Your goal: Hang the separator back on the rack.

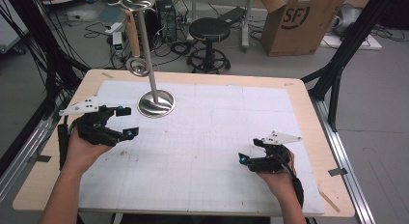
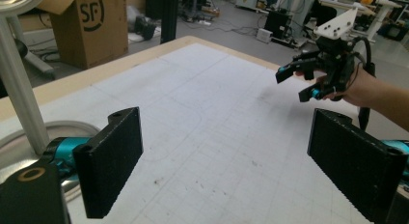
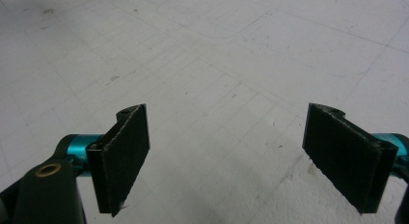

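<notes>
Count from the high view: I have two black two-jaw grippers, one shiny metal stand with a round mirror-like base and a tall thin pole, and one white gridded mat on a pale wooden table (image 1: pixel 308 96). No loose items lie on the mat (image 1: pixel 217 132).

My left gripper (image 1: pixel 127 121) sits at the left side of the mat, jaws spread wide with nothing between them. In the left gripper view the same gripper (image 2: pixel 224 161) shows two ribbed black pads set far apart over bare mat. My right gripper (image 1: pixel 248 151) rests near the front right of the mat, jaws likewise parted and empty; the right gripper view confirms it (image 3: pixel 226 161), pads wide, only scuffed white grid beneath.

The metal stand (image 1: pixel 156 103) is the thing nearest my left gripper: its round base lies just beyond and to the right of the jaw tips, near but not touching. In the left gripper view the pole (image 2: pixel 19 89) rises at the far left, behind the left-hand pad, with the base rim partly hidden by that pad. The stand is well apart from the right gripper.

Nothing lies between the left jaws and the base (open mat only). Beyond the table: a black round stool (image 1: pixel 209 33), a brown cardboard box (image 1: pixel 301 21) and tangled cables on the grey floor.
</notes>
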{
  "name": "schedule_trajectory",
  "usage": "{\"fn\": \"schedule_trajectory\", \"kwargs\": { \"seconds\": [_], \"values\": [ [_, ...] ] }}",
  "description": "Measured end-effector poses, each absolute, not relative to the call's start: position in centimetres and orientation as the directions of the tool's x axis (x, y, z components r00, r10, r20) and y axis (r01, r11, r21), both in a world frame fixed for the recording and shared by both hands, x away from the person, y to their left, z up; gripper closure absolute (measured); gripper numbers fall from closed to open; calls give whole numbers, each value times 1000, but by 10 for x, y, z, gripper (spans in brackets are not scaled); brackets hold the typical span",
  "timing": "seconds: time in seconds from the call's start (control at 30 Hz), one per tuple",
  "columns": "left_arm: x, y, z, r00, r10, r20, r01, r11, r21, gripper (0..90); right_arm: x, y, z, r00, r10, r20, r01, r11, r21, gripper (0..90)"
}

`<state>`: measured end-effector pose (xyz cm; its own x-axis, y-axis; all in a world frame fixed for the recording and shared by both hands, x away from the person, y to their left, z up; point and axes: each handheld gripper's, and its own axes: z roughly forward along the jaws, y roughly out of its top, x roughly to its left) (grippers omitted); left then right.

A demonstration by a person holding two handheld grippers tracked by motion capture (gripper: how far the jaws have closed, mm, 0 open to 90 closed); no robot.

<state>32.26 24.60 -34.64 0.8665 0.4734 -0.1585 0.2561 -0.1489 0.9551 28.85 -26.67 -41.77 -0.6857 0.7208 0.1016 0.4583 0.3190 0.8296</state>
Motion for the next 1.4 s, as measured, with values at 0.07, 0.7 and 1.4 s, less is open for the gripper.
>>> {"fn": "schedule_trajectory", "kwargs": {
  "seconds": [0.07, 0.7, 1.4],
  "values": [
    [322, 245, -351, 867, 470, -167, 261, -143, 955, 118, 288, -267, -418, -684, 723, 103, 461, 318, 828, 161],
    [318, 243, -386, 839, 524, -145, 297, -217, 930, 63, 289, -270, -417, -677, 731, 91, 461, 323, 827, 160],
    [318, 243, -392, 833, 533, -150, 308, -222, 925, 62, 290, -269, -419, -679, 729, 90, 463, 330, 823, 161]
  ]
}}
